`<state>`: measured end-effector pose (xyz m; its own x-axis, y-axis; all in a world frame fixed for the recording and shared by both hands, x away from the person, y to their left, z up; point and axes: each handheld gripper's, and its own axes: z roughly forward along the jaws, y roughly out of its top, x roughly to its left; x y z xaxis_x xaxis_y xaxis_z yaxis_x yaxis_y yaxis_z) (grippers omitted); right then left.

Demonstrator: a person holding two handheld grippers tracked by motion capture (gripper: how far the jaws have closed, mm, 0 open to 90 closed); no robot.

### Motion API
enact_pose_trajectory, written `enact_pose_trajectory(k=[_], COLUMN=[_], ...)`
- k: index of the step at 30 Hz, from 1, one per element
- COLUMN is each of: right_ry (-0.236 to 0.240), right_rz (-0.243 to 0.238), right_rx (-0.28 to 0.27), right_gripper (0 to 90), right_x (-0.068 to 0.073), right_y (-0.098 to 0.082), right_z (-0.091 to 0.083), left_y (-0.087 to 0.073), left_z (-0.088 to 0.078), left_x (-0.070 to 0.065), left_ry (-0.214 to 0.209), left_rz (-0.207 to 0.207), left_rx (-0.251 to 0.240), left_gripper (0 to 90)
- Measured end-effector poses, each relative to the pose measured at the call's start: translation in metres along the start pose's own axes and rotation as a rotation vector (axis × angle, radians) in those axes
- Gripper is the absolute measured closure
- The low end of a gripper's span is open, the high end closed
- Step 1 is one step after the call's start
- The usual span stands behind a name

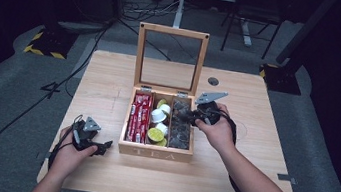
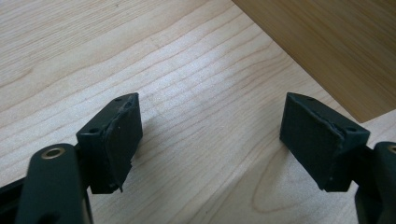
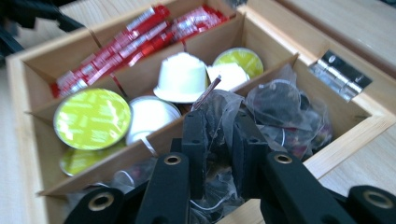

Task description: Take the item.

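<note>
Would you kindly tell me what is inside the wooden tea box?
The tea box holds red sachets in one compartment, capsules in the middle and mesh tea bags in the third, where the right tool pinches one. Whatever lies beneath these top layers is covered.

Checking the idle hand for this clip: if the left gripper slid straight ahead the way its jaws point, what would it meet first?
Probably the wooden tea box. The left gripper lies open over bare table, with the box's side wall crossing the upper right ahead of its jaws. Depth is unclear, so it might only graze the box's corner.

High view looks down on table (image 1: 108, 92); claw views sit close, sharing tea box (image 1: 155, 150).
</note>
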<state>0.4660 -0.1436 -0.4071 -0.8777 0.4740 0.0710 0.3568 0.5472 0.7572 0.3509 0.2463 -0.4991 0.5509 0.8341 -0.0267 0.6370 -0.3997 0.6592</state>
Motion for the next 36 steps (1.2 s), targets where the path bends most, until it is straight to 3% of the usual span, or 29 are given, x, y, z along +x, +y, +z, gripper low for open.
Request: enact_pose_trajectory(k=[6,13,16,25,36], right_ry=[0.032,0.053,0.045,0.007,-0.078], right_rz=[0.017,0.021,0.017,0.010,0.029], right_rx=[-0.074,-0.120,-0.134,-0.173,-0.179], right_gripper=[77.7,77.6,77.6,77.6,77.5], right_x=[0.001,0.002,0.003,0.001,-0.013], right_y=[0.004,0.008,0.009,0.007,-0.013], right_z=[-0.018,-0.033,-0.042,-0.074,-0.119], left_y=[-0.001,-0.002,-0.005,-0.006,-0.007], left_z=[0.001,0.001,0.002,0.001,0.001], left_x=[0.000,0.001,0.000,0.000,0.000], left_ry=[-0.002,-0.005,-0.003,0.002,0.001], left_rz=[0.003,0.007,-0.003,0.001,-0.004], left_rx=[-0.013,-0.021,-0.051,-0.050,-0.050], left_gripper=[20.7,20.5,19.2,19.2,19.1])
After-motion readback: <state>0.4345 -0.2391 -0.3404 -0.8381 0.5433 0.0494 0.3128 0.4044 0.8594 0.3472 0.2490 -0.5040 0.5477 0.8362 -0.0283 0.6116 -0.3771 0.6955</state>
